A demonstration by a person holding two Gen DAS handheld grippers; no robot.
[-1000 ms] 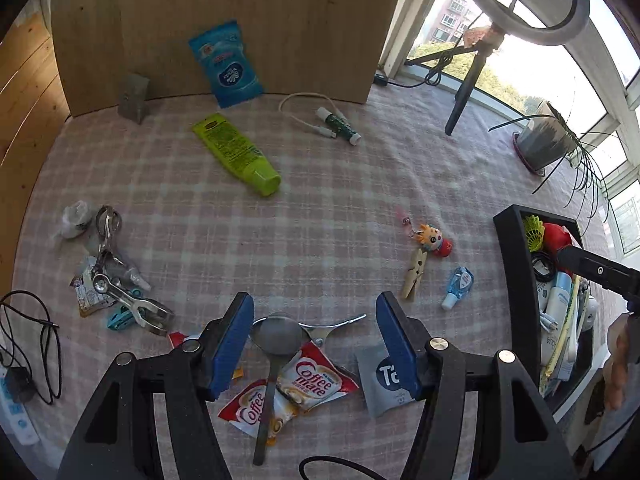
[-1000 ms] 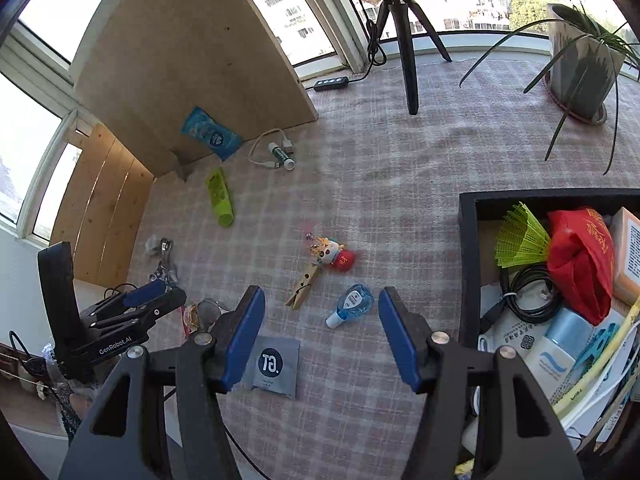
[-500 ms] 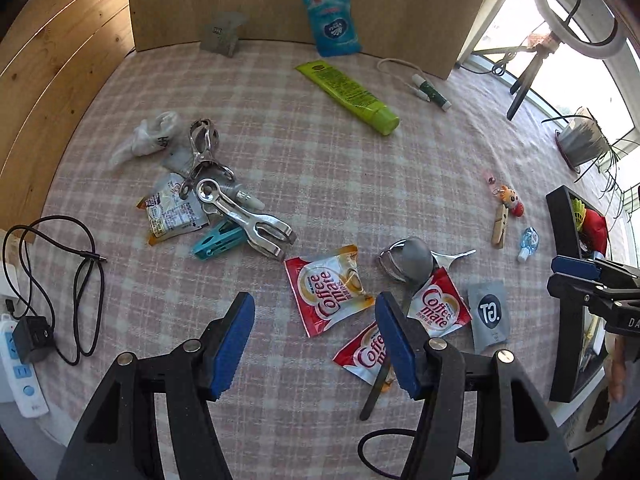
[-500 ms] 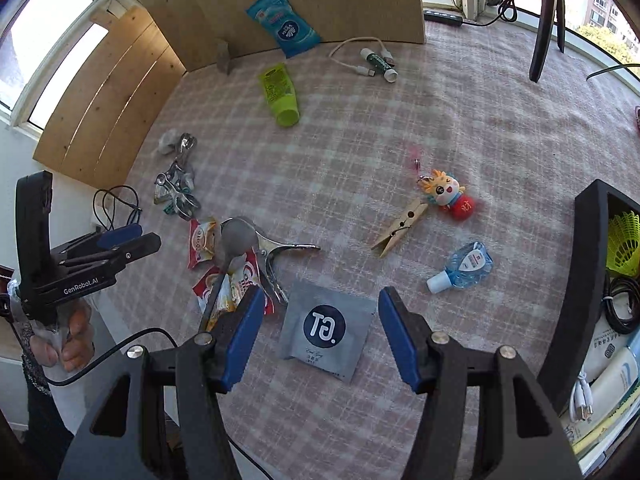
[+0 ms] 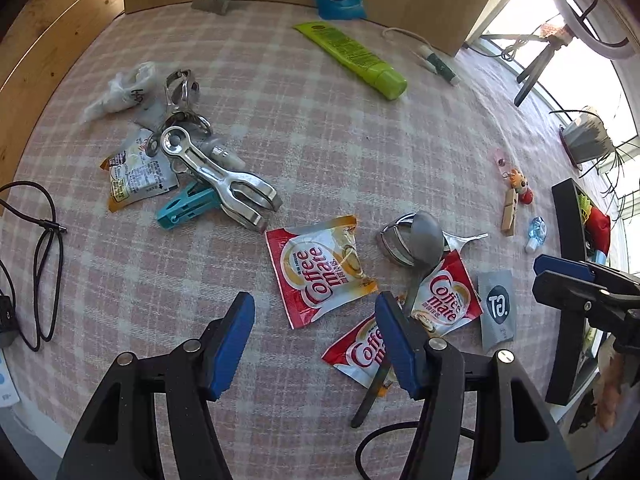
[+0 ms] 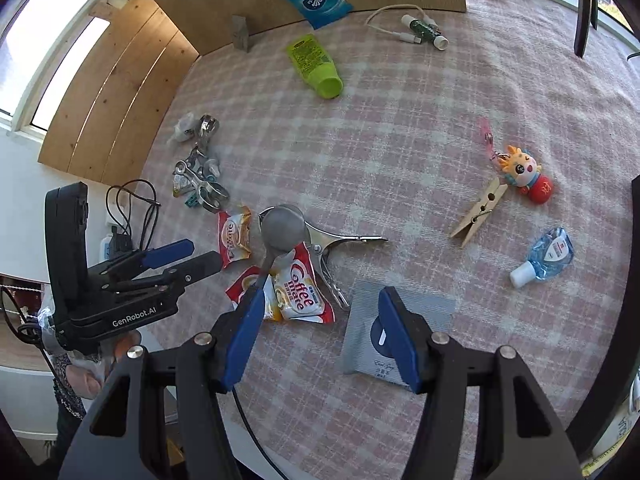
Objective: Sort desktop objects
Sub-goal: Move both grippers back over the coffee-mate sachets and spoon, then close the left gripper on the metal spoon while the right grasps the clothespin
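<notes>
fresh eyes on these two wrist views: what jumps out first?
The red-and-white Coffee mate sachets fanned near the table's front edge, with a grey metal spoon lying across them, just ahead of the open left gripper. Next, the grey square foil packet beneath the open right gripper. Farther back, the lime-green tube lies near the wooden board.

Woven checked tablecloth (image 5: 360, 152), glossy foil sachets (image 5: 320, 268), shiny metal clips (image 5: 224, 176)
</notes>
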